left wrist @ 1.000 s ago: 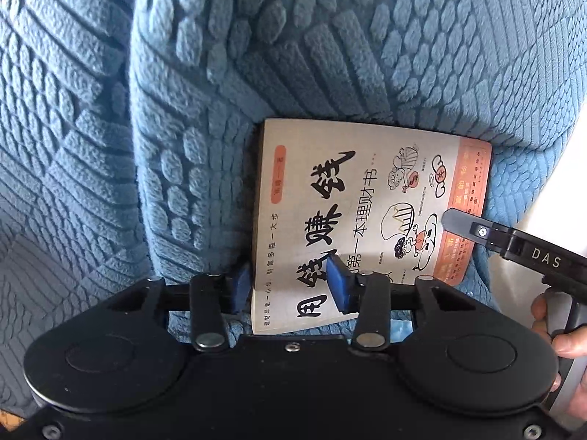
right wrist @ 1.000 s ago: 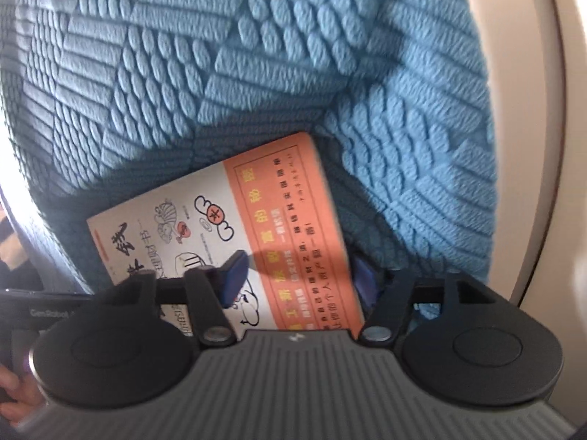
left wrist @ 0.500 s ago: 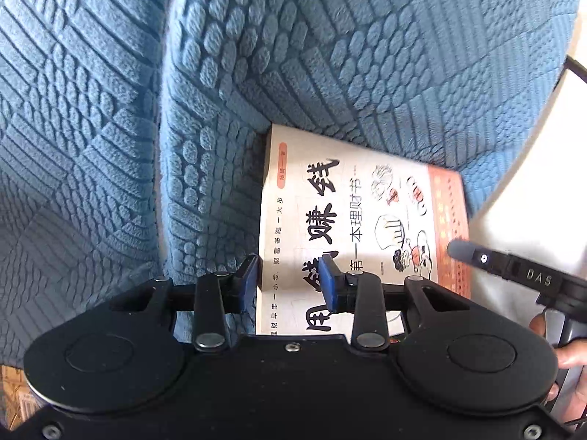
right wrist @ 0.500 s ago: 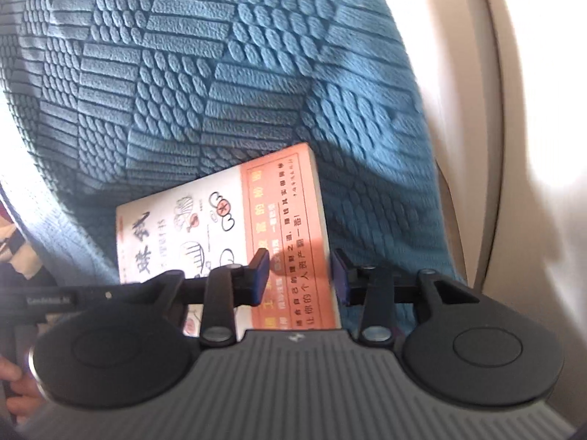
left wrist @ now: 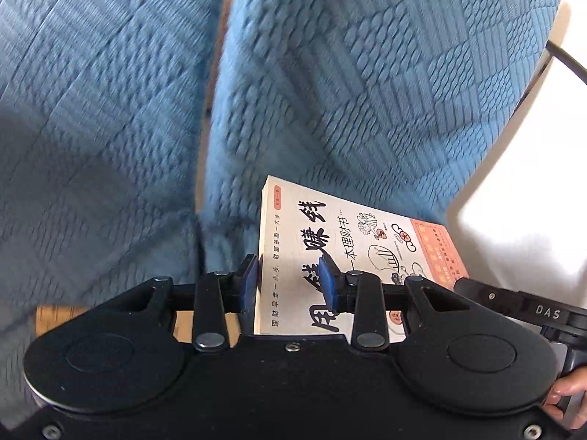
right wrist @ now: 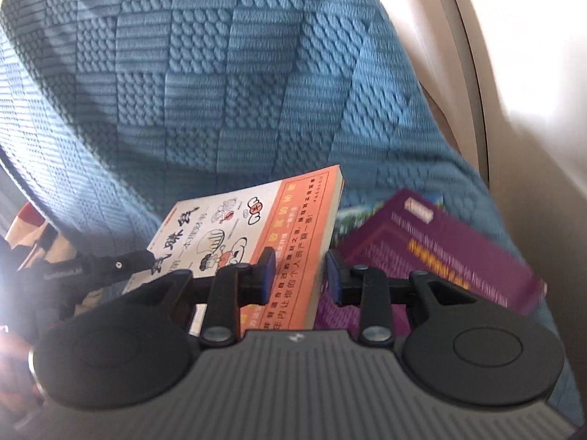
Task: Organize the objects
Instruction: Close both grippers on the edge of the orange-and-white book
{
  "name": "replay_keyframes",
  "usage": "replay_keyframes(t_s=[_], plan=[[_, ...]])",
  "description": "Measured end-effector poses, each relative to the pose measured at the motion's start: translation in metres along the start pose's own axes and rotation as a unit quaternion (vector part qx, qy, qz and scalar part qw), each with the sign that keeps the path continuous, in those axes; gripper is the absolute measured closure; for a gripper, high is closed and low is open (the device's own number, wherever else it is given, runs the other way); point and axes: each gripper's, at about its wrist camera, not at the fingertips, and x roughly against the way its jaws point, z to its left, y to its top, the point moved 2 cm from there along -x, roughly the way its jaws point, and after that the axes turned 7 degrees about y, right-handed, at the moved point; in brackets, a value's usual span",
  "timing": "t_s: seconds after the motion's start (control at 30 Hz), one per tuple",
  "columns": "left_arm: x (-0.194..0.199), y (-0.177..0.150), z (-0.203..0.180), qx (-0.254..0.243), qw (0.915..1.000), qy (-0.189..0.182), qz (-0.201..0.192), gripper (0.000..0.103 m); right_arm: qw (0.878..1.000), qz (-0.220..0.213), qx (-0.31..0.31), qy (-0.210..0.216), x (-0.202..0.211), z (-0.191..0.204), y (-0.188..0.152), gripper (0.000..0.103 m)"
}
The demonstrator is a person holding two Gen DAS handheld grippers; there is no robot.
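Both the left gripper (left wrist: 290, 280) and the right gripper (right wrist: 299, 275), right fingers closing, clamp the cartoon-cover book (right wrist: 234, 231) clear of blue cushions (right wrist: 220, 73); next, find its place.

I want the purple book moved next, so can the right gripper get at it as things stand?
Probably not yet: the right gripper is closing its jaws on the orange-and-white book, which partly covers the purple book. Once emptied, the way looks free.

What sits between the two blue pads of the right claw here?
The orange-banded edge of the white book lies between the right claw's closing pads, seen in the right wrist view; a purple book lies just beyond.
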Motion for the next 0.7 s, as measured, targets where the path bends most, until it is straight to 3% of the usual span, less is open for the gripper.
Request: replay_keyframes(t_s=[0.23, 0.7], plan=[[0.01, -0.022, 0.02, 0.026, 0.9994, -0.007, 0.02, 0.071, 1.0, -0.006, -0.017, 0.002, 0.012, 0.014, -0.016, 0.071], [0.076, -0.006, 0.06, 0.042, 0.9987, -0.02, -0.021, 0.071, 1.0, -0.029, -0.001, 0.005, 0.041, 0.084, -0.027, 0.071]])
